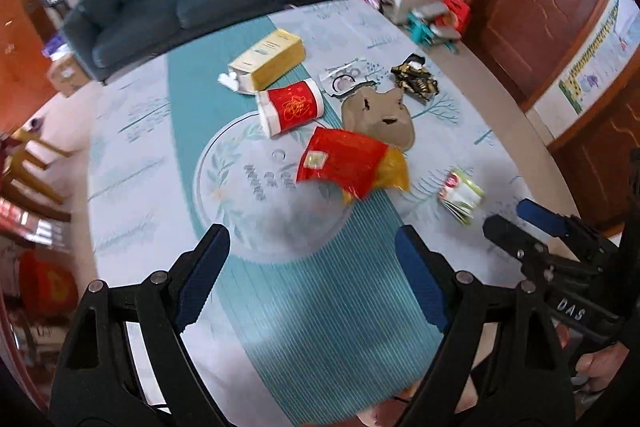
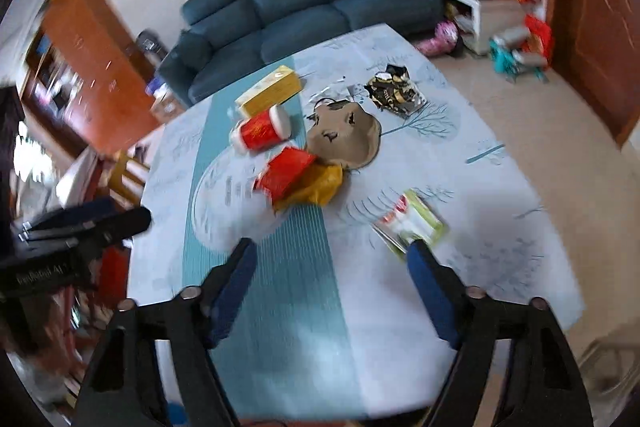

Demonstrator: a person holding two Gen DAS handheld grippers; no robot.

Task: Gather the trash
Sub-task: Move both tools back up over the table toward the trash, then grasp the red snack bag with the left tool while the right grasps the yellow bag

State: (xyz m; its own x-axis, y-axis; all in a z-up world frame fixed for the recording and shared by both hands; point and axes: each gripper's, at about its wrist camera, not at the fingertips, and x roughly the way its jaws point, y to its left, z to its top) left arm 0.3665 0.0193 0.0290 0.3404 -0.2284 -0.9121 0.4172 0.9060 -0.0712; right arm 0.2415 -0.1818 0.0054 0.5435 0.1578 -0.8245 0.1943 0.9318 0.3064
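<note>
Both grippers are wide open with nothing in them. The left gripper (image 1: 312, 247) hangs over the teal stripe of the rug (image 1: 132, 155), and the red-and-yellow wrapper (image 1: 348, 167) is just ahead of its tips. The right gripper (image 2: 332, 259) has the green-and-white packet (image 2: 412, 223) right by its right fingertip, not touching. Further out sit a red cup (image 1: 292, 109), yellow box (image 1: 268, 61), brown scrap (image 1: 378, 119) and black-gold wrapper (image 1: 414, 79). So I'd say basically nothing's collected yet, whole pile left.
</note>
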